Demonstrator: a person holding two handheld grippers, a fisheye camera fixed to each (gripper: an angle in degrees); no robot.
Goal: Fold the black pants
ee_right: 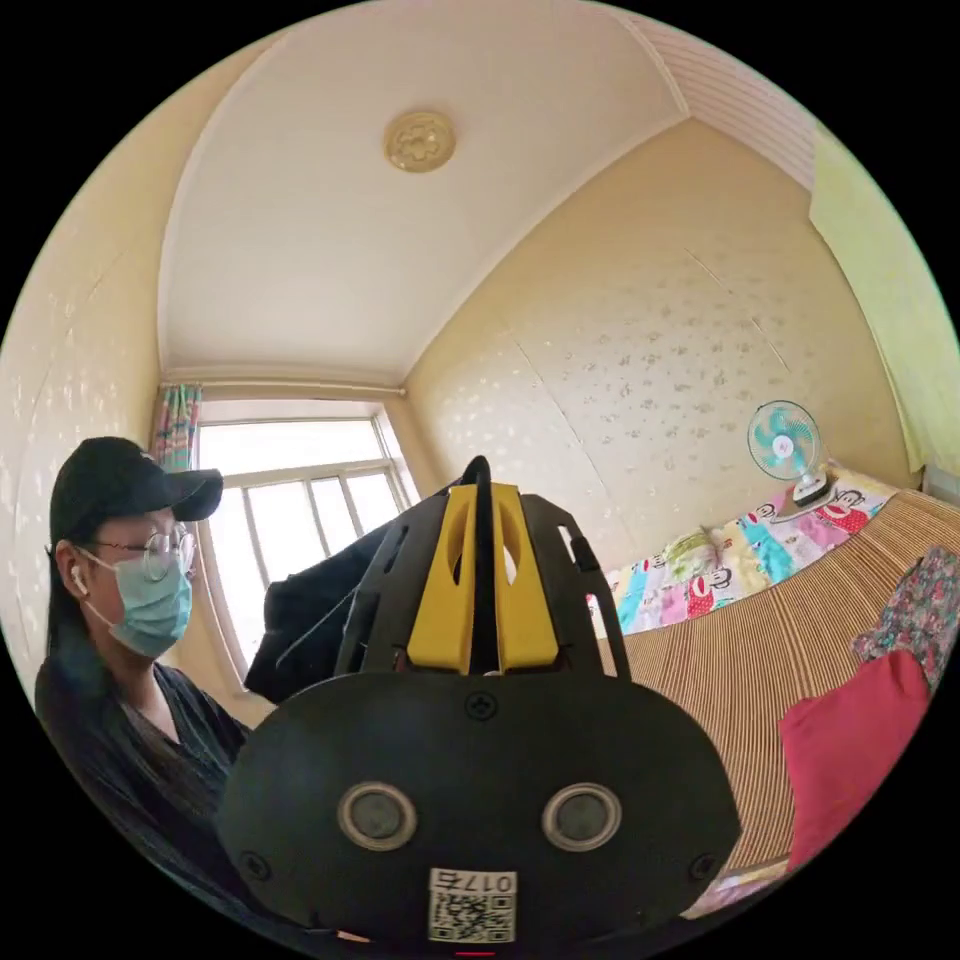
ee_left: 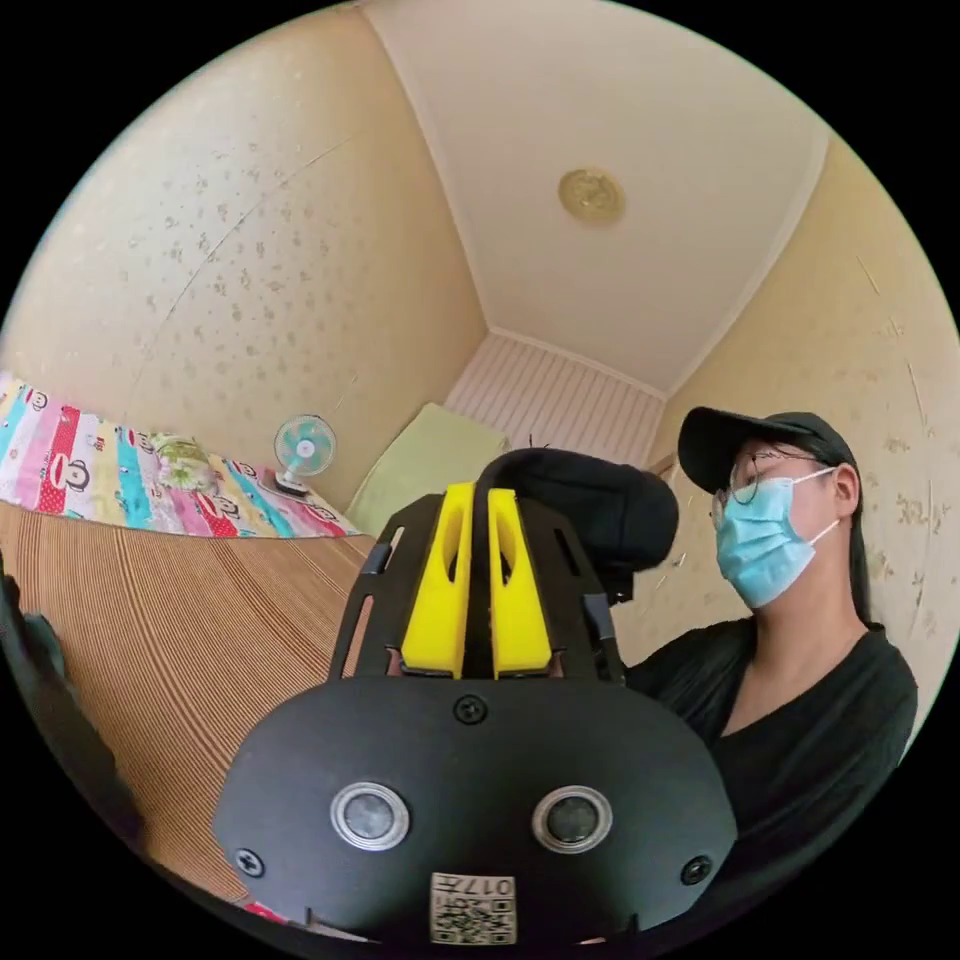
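Observation:
In the left gripper view, my left gripper (ee_left: 480, 492) points up toward the ceiling, its yellow jaws pressed together on a strip of the black pants (ee_left: 600, 510). The cloth bulges over the jaw tips to the right. In the right gripper view, my right gripper (ee_right: 482, 490) is also raised, and a thin edge of the black pants (ee_right: 310, 610) runs between its closed yellow jaws. The rest of the fabric hangs to the left, in front of the window. How the pants hang below the grippers is hidden.
A person (ee_left: 800, 680) in a black top stands close beside the grippers. A striped brown mat (ee_left: 180, 640) covers the bed, with a colourful sheet (ee_left: 100, 470) and a small fan (ee_left: 303, 450) at the wall. A red cloth (ee_right: 850, 740) and a floral cloth (ee_right: 920, 610) lie on the mat.

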